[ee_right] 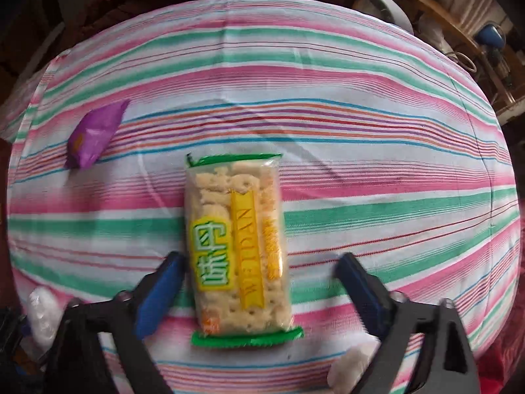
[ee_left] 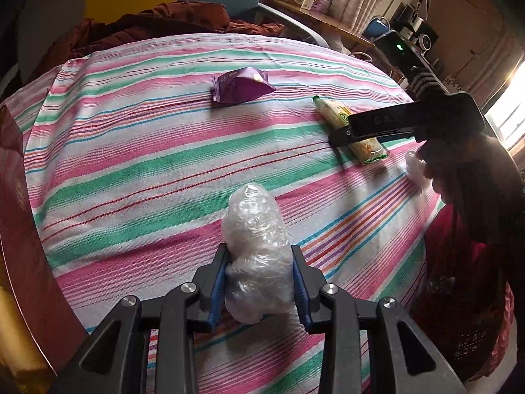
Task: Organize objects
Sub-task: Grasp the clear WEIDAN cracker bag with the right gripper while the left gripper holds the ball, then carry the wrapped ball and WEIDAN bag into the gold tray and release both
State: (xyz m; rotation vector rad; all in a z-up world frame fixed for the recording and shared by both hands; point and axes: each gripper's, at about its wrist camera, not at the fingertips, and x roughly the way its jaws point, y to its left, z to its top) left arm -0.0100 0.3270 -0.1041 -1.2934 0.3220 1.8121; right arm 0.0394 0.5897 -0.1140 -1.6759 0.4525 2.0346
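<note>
My left gripper (ee_left: 259,279) is shut on a clear plastic-wrapped bundle (ee_left: 256,249), held just above the striped cloth. My right gripper (ee_right: 259,282) is open, its blue-padded jaws on either side of a green-edged cracker packet (ee_right: 236,246) that lies flat on the cloth. The left pad is close to the packet's edge; the right pad stands well apart. In the left wrist view the right gripper (ee_left: 341,136) hangs over the same packet (ee_left: 354,131). A purple snack pouch (ee_left: 241,85) lies farther back, also seen in the right wrist view (ee_right: 93,134).
A striped cloth (ee_left: 131,151) covers the table. A dark red box (ee_left: 19,229) stands at the left edge. A small white wrapped lump (ee_right: 354,361) lies under my right gripper. Brown bedding and a shelf with boxes are behind the table.
</note>
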